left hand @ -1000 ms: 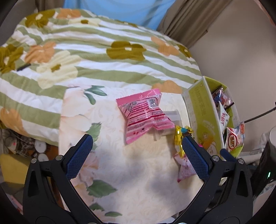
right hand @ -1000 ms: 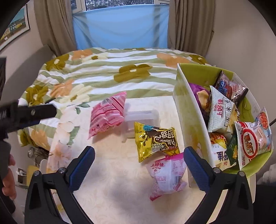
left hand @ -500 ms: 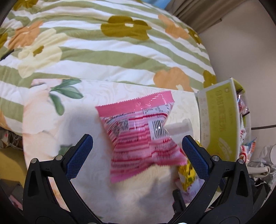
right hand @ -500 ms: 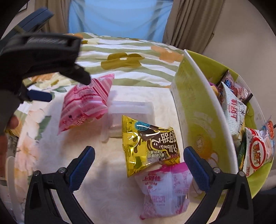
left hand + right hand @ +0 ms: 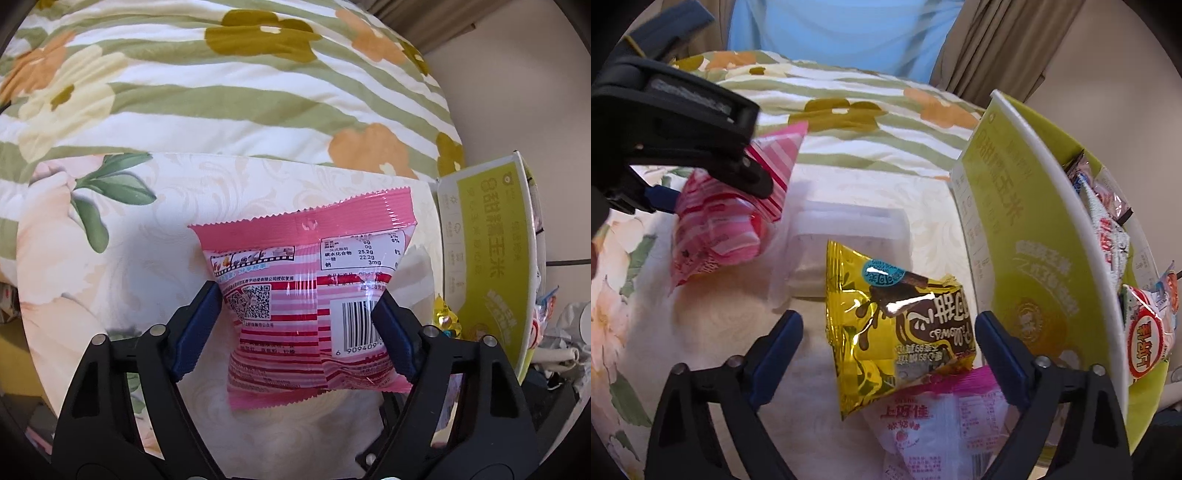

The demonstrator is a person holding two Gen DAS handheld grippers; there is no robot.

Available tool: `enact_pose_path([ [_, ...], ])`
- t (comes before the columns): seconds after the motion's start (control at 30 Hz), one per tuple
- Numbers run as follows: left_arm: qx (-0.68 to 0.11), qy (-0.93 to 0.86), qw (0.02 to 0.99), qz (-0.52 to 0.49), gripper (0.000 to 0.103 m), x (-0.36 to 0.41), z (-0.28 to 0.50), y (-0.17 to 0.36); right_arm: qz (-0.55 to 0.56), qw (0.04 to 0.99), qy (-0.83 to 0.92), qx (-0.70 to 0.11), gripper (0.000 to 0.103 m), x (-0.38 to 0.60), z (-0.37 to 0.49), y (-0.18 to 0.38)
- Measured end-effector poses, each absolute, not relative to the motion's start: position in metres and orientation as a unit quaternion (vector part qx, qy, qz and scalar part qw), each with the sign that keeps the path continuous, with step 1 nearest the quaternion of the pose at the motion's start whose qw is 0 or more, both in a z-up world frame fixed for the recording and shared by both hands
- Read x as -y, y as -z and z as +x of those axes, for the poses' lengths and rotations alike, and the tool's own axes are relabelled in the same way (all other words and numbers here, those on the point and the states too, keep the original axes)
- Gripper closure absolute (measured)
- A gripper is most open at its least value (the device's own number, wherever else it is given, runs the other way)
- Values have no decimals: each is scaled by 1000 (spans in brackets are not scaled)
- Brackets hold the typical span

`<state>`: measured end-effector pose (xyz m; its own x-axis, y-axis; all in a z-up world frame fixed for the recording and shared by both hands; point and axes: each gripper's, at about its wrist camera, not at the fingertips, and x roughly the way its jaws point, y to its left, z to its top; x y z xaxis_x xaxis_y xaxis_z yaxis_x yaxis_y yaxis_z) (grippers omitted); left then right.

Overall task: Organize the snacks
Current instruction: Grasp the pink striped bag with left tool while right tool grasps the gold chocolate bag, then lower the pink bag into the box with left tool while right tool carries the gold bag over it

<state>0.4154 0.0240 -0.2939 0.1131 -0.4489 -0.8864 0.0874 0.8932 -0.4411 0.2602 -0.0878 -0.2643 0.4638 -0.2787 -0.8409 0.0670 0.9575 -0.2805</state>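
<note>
Left gripper (image 5: 297, 317) clenched on pink striped snack bag (image 5: 314, 295), blue fingers (image 5: 195, 332) pressing both sides at mid-height above floral cloth (image 5: 147, 221). Right gripper (image 5: 888, 354) spread wide, straddling gold chocolate snack bag (image 5: 897, 332), fingers apart from it, beside green box (image 5: 1015, 240).

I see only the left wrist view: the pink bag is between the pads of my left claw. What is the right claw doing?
Observer: The right claw is open, with one pad on each side of the gold bag, which lies flat.
Operator: Is anything under that bag?
Observer: Yes, its near end overlaps a white and pink bag.
Operator: I see only the outside of the box. Is it in use?
Observer: Several bags stand inside it. How much room is left I cannot tell.
</note>
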Motion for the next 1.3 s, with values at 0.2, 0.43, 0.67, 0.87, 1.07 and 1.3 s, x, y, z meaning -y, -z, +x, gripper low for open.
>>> enact_pose_path([
  [0.2,-636,185,737,-133,34,-32,404,287,-115,843,113,-513,13,92,265,273],
  [0.43,-629,187,744,-125,38,-41,390,284,-111,834,124,-526,27,102,273,282],
  [0.67,-624,183,750,-123,41,-51,376,277,-109,836,118,-525,38,103,270,280],
  [0.87,-609,183,761,-130,41,-61,363,264,-96,847,104,-513,40,102,257,266],
  [1.07,-583,182,782,-128,41,-72,344,233,-79,865,91,-487,40,97,244,236],
  [1.3,-547,200,802,-136,41,-86,321,191,-62,886,69,-454,42,89,222,190],
])
